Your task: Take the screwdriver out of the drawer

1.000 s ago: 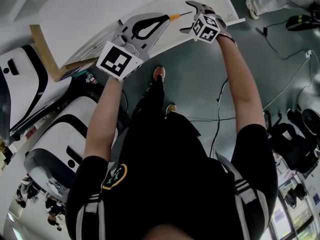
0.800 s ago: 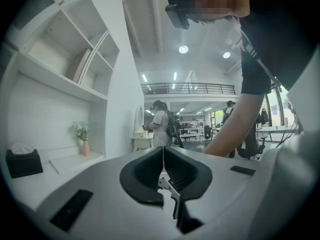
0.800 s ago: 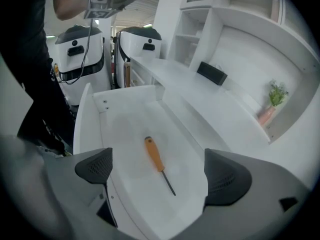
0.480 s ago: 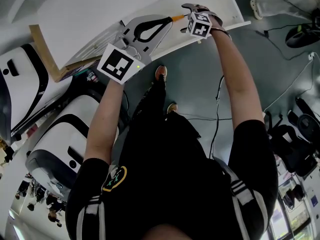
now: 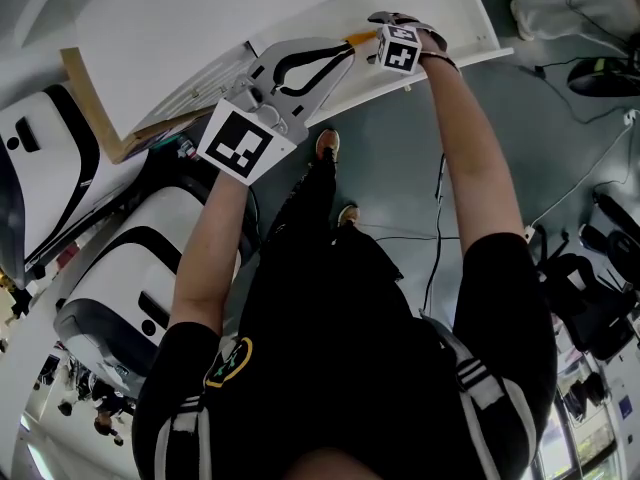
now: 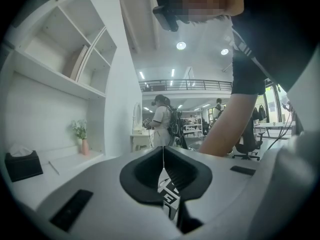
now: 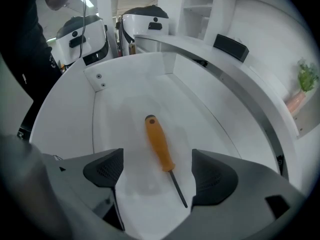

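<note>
The right gripper's (image 7: 159,174) jaws are apart and closing, with the screwdriver (image 7: 160,144) between them, untouched by either pad. Since a second ago this gripper has sunk into the open white drawer (image 7: 120,84), and its jaws have narrowed. The screwdriver lies flat on the drawer floor. Its long axis runs along the gap between the jaws, slightly slanted, with the orange handle pointing away and the dark tip toward the camera. The left gripper (image 6: 163,156) has barely shifted, its jaws pressed together on nothing.
</note>
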